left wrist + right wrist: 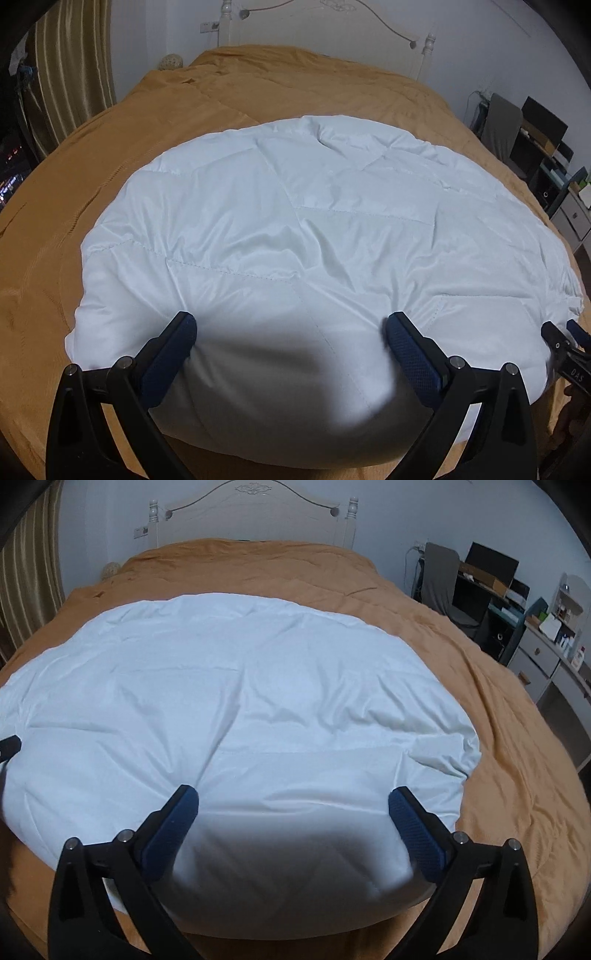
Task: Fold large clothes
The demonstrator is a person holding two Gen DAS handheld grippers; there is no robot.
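Observation:
A large white quilted duvet (295, 229) lies spread flat on the bed, also filling the right wrist view (236, 701). My left gripper (291, 328) is open, its blue-padded fingers (173, 350) wide apart and straddling the duvet's near edge. My right gripper (293, 805) is open the same way over the near edge, closer to the duvet's right corner (469, 753). The right gripper also shows at the right edge of the left wrist view (569, 339). A tip of the left gripper shows at the left edge of the right wrist view (9, 746).
An orange-brown bedspread (92, 166) covers the bed under the duvet. A white headboard (255, 513) stands at the far end. Curtains (74, 74) hang on the left. A chair (439, 576), desk and cabinet (546, 657) stand to the right of the bed.

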